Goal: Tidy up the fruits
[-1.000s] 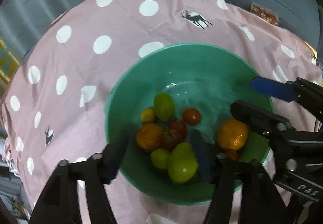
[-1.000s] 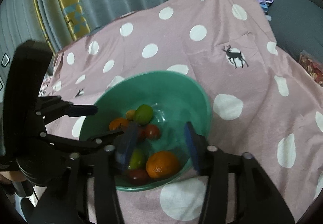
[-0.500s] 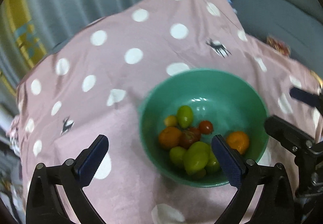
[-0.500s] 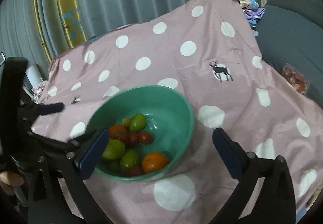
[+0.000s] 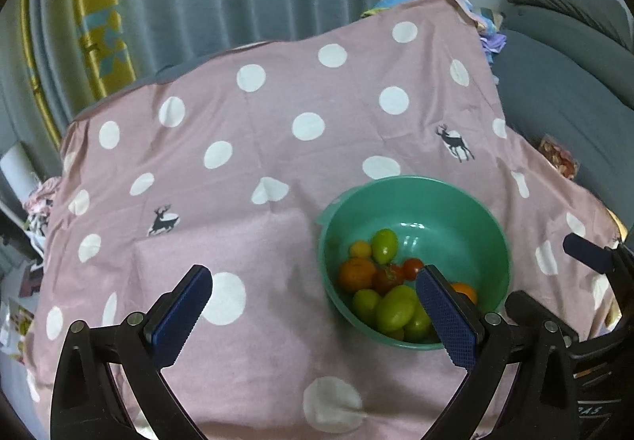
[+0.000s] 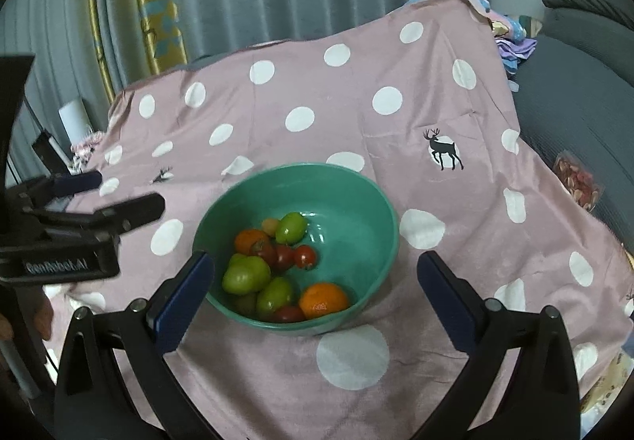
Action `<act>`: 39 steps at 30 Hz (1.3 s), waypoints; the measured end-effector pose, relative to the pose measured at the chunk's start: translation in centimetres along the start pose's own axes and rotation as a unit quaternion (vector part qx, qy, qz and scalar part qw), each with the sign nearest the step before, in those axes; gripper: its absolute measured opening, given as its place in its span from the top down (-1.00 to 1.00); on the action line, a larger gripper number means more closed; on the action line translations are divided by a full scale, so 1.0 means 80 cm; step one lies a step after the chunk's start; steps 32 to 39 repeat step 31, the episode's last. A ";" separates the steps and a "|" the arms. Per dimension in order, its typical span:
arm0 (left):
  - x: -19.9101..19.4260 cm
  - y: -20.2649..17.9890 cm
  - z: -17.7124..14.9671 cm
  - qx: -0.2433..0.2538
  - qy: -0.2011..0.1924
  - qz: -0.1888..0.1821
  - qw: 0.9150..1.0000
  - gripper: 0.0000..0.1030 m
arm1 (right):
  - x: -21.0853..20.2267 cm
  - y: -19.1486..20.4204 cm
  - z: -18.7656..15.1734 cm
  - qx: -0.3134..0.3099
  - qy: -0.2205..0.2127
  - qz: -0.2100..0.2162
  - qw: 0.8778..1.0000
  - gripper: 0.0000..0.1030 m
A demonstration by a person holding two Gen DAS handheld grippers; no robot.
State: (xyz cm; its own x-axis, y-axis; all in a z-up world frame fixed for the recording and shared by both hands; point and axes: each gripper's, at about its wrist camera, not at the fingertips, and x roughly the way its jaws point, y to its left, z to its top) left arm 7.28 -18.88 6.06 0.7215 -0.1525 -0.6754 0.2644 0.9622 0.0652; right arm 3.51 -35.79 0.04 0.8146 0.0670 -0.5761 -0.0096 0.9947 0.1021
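Both grippers have pulled back and up from the green bowl (image 6: 378, 202) since a second ago, when their fingers hung low over the fruit; the left gripper (image 5: 313, 317) and the right gripper (image 6: 313, 301) now hover with jaws spread wide and nothing between the pads. That retreat, with all the fruit gathered in one vessel, suggests the sorting is finished or nearly so. In the right wrist view the bowl sits just ahead of and between the blue ribbed fingers (image 6: 182, 301), closer to the left one; in the left wrist view it lies ahead of the right finger, which covers part of its near rim. The bowl looks like smooth, glossy plastic, round and deep, with highlights on its inner wall. Inside lie a dimpled orange mandarin (image 6: 323, 299) nearest the fingers, smooth oval green tomatoes (image 6: 245, 275), small shiny red tomatoes (image 6: 305, 257), and a tiny yellow one (image 6: 270, 226) at the far side. All of it rests on a soft pink polka-dot cloth (image 6: 396, 115), faintly creased and printed with small deer.
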 end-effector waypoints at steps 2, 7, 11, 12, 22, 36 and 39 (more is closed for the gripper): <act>0.000 0.003 -0.001 -0.002 0.003 0.004 1.000 -0.98 | 0.004 0.001 0.000 -0.002 0.005 -0.001 1.000 -1.00; 0.001 0.009 -0.001 -0.011 0.009 0.006 1.000 -0.98 | 0.009 0.006 -0.003 -0.008 0.015 0.000 1.000 -1.00; 0.001 0.011 0.001 -0.015 0.010 0.009 1.000 -0.98 | 0.010 0.008 -0.003 -0.010 0.015 0.004 1.000 -1.00; 0.001 0.011 0.001 -0.015 0.009 0.008 1.000 -0.98 | 0.010 0.007 -0.003 -0.009 0.014 0.005 1.000 -1.00; 0.000 0.005 0.002 -0.004 0.007 0.011 1.000 -0.98 | 0.012 0.007 -0.002 -0.004 0.016 0.002 1.000 -1.00; -0.001 0.002 0.003 0.003 0.006 0.017 1.000 -0.98 | 0.011 0.005 -0.004 -0.002 0.017 0.001 1.000 -1.00; -0.001 0.002 0.003 0.003 0.006 0.017 1.000 -0.98 | 0.011 0.005 -0.004 -0.002 0.017 0.001 1.000 -1.00</act>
